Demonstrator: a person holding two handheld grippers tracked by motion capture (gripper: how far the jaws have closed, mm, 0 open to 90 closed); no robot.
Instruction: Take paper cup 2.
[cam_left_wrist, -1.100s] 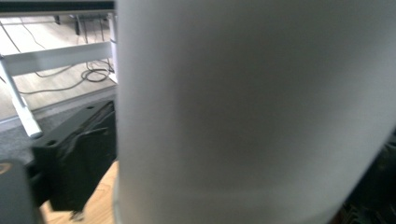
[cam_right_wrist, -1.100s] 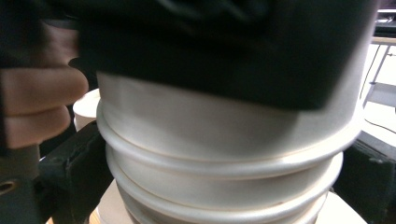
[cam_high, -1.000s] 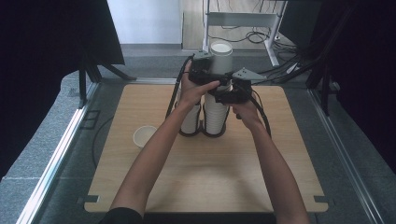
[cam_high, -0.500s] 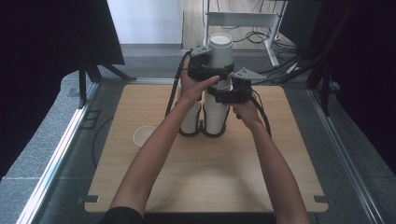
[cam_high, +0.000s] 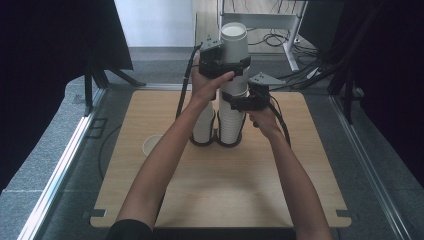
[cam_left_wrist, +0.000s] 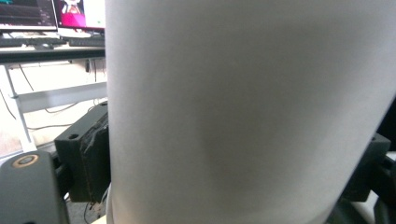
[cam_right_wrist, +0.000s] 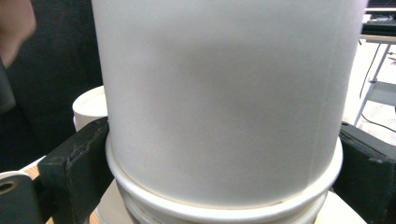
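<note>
- While the top paper cup (cam_high: 234, 42) is being drawn off the tall cup stack (cam_high: 231, 120), it sits inverted between the jaws of the left gripper (cam_high: 220, 62), which have just been closing on its wall and now clamp it, above the rear middle of the table (cam_high: 310, 170).
- In the left gripper view the cup wall (cam_left_wrist: 247, 112) spans the gap between both black jaws.
- Below it, the right gripper (cam_high: 245, 102) is clenched on the stack just under a rolled rim (cam_right_wrist: 224, 198), holding the remaining cups down.
- Judged procedure: pull the top cup straight up along the stack axis; tilting is likely to bind the nested rims or drag a second cup along.
- Keep clamping force moderate; the thin paper wall will probably dent under a hard squeeze.
- Keep the right gripper fixed until the rims separate fully.
- A shorter cup stack (cam_high: 204, 125) stands just beside the tall one on its left, both in a black two-ring holder (cam_high: 216, 142); it could be knocked by a sideways move.
- One loose cup (cam_high: 152, 145) rests on the table, well apart to the left.
- Gripper cables (cam_high: 182, 95) trail near the stacks and may snag.
</note>
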